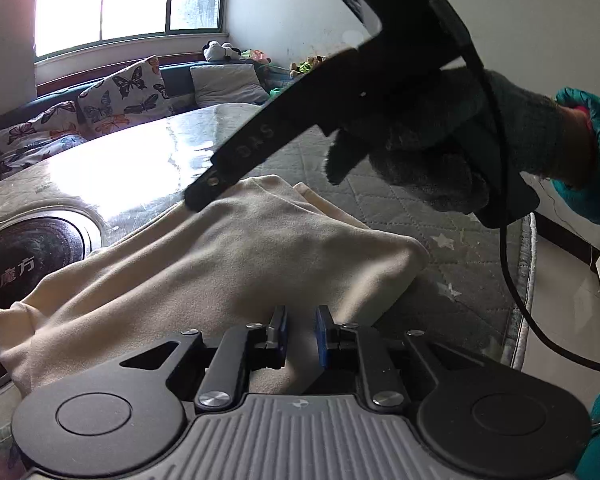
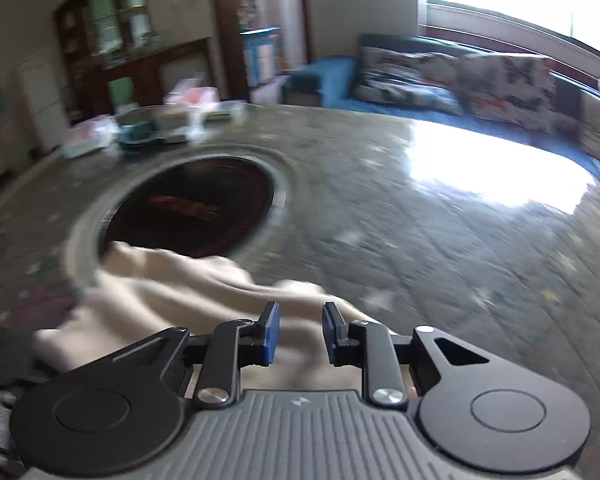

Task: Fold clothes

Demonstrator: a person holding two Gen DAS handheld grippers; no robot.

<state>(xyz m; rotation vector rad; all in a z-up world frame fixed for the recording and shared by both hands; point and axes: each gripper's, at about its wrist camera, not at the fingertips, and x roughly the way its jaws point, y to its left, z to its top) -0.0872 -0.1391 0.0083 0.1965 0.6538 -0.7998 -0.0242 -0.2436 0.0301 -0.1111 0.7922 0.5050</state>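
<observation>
Cream cloth [image 1: 204, 264] fills the middle of my left wrist view, heaped on the quilted table [image 1: 400, 200] with its long axis running from lower left to upper right. My left gripper [image 1: 302, 336] sits at the near edge of the heap, jaws narrow with a slim gap; the cloth lies right under and ahead of the blue pads [image 1: 323, 336], but I cannot tell whether a fold is pinched. Above, my right gripper [image 1: 198, 200] reaches in from the upper right, held by a gloved hand [image 1: 440, 152], its tip touching the cloth's far edge. A dark round inset [image 1: 28, 272] lies at left, partly under the cloth.

In my right wrist view, blurred, the same cloth [image 2: 172, 280] trails away to the left toward the inset [image 2: 192, 208]. The right gripper [image 2: 301, 334] is narrow, with cloth beneath the gap; a grip is unclear.

I judge the left hand nearer the bulk.
</observation>
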